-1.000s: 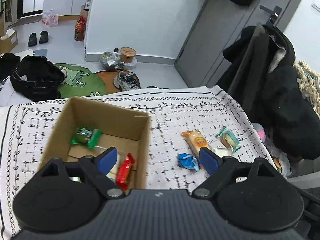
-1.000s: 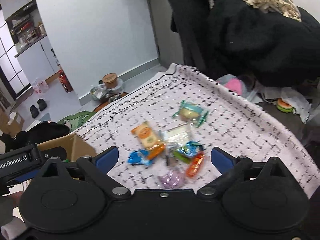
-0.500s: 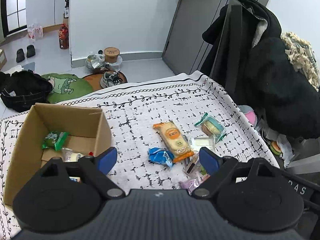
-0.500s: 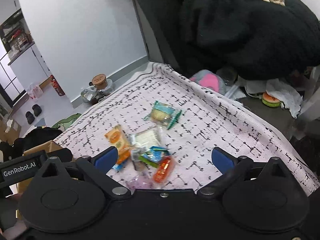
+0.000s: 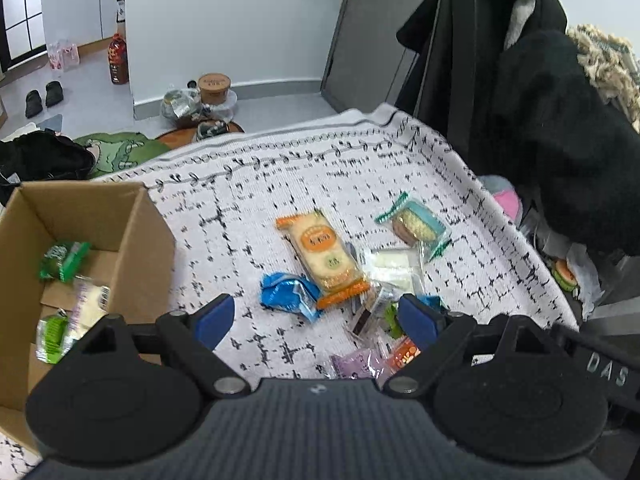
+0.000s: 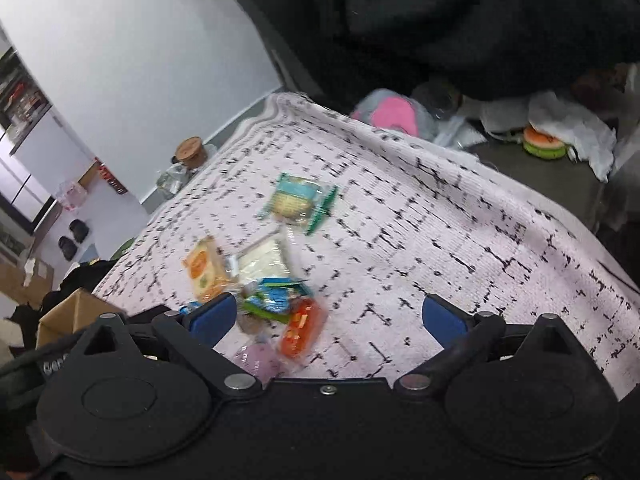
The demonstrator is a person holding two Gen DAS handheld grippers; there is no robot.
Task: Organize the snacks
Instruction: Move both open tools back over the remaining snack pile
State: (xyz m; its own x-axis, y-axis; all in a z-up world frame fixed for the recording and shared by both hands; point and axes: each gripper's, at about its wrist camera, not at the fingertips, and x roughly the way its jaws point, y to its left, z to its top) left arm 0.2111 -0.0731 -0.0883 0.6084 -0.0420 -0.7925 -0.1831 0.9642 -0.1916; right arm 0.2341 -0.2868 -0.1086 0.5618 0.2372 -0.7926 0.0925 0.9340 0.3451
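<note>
Nearest thing in the left wrist view is the left gripper (image 5: 316,318), jaws spread wide with nothing clamped, hanging over the near part of the patterned cloth (image 5: 280,184). Just under and past its fingers there's the snack pile: a purple packet (image 5: 356,364) and a small orange one (image 5: 404,354) closest in, then a crumpled blue wrapper (image 5: 288,294), a long orange cracker pack (image 5: 324,256) touching it, and a clear pack of white stuff (image 5: 394,266) right beside that. A bit further toward the cloth's right edge sits a teal-wrapped cookie (image 5: 416,226), slightly apart from the rest.

Over at the left edge is the cardboard box (image 5: 148,240), open on top. Inside I can make out a green packet (image 5: 62,260) against the far wall, a pale wrapped one (image 5: 88,304) in the middle, and another green one (image 5: 52,338) at the near side. Can't tell if more is hiding below the gripper.

Right gripper (image 6: 326,320) is loose too, holding nothing, but its jaws are closing in a little. The red-orange packet (image 6: 300,332) and a blue-green one (image 6: 276,298) lie between its fingers on the cloth, not pinched. That view is pretty blurred.

Beyond the cloth's far edge: dark coats (image 5: 552,128) on the right, floor with a round tub (image 5: 214,86) and a bottle (image 5: 119,60) way back.
</note>
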